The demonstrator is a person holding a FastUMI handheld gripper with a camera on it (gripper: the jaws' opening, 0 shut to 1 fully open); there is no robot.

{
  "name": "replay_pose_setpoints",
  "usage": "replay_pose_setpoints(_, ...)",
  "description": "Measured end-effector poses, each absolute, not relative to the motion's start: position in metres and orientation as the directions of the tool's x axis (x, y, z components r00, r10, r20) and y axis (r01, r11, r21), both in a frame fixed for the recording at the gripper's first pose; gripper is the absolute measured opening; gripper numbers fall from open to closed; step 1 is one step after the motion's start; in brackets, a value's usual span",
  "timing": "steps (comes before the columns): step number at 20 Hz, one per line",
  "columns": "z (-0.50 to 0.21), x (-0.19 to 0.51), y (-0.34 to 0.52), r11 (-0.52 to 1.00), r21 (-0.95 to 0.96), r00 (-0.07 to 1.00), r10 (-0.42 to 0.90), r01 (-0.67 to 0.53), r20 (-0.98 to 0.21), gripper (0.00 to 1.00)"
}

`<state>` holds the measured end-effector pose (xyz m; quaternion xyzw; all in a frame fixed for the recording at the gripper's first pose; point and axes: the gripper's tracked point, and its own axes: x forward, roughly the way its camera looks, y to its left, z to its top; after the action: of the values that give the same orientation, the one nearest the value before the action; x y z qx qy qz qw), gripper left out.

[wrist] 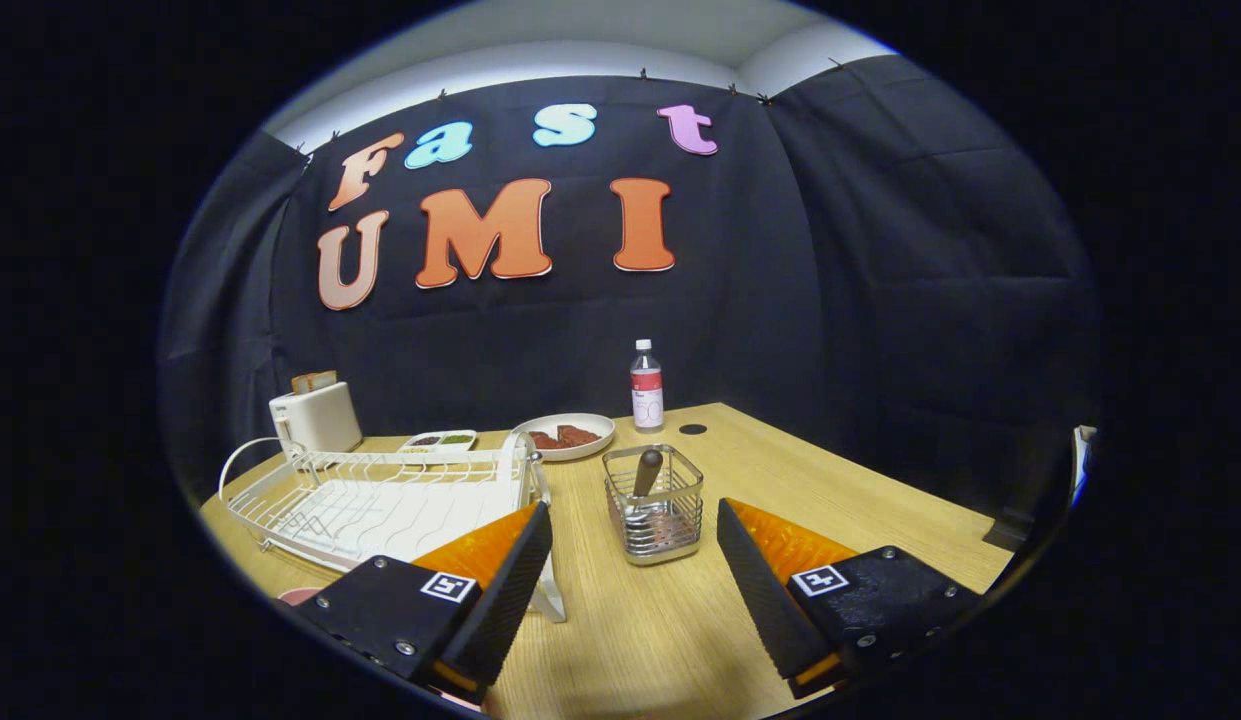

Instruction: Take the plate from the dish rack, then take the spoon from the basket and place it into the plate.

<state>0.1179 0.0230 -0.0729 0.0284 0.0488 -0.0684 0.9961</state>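
Jaws apart — spoon point(644, 480) (dark-handled) upright in basket point(656, 505).

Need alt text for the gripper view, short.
The gripper is open above a light wooden table, its fingers either side of a wire mesh basket holding a dark-handled spoon. A white wire dish rack sits beside the basket.

Wooden table point(780, 480): rack point(380, 500), basket point(655, 505), bottle point(647, 385).

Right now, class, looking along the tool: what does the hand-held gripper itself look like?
The hand-held gripper has two wedge-shaped fingers with ribbed inner faces. Each is mounted on a black block fastened with small screws and carrying a square black-and-white marker tag.
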Motion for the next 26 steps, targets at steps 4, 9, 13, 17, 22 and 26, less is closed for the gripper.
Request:
replay_pose_setpoints(4,-0.078,0.151,0.017,0.987,0.044,0.984,-0.151,0.156,-0.096,0.98)
replay_pose_setpoints(9,-0.084,0.181,0.017,0.987,0.015,0.983,-0.156,0.158,-0.095,0.68)
replay_pose_setpoints(13,-0.088,0.196,0.017,0.987,-0.012,0.982,-0.159,0.159,-0.099,0.38)
replay_pose_setpoints(17,-0.089,0.200,0.018,0.988,0.002,0.983,-0.153,0.154,-0.097,0.13)
replay_pose_setpoints(22,-0.084,0.198,0.024,0.992,0.009,0.988,-0.125,0.126,-0.092,0.05)
replay_pose_setpoints(26,-0.059,0.192,0.021,0.991,-0.008,0.990,-0.133,0.133,-0.039,0.05)
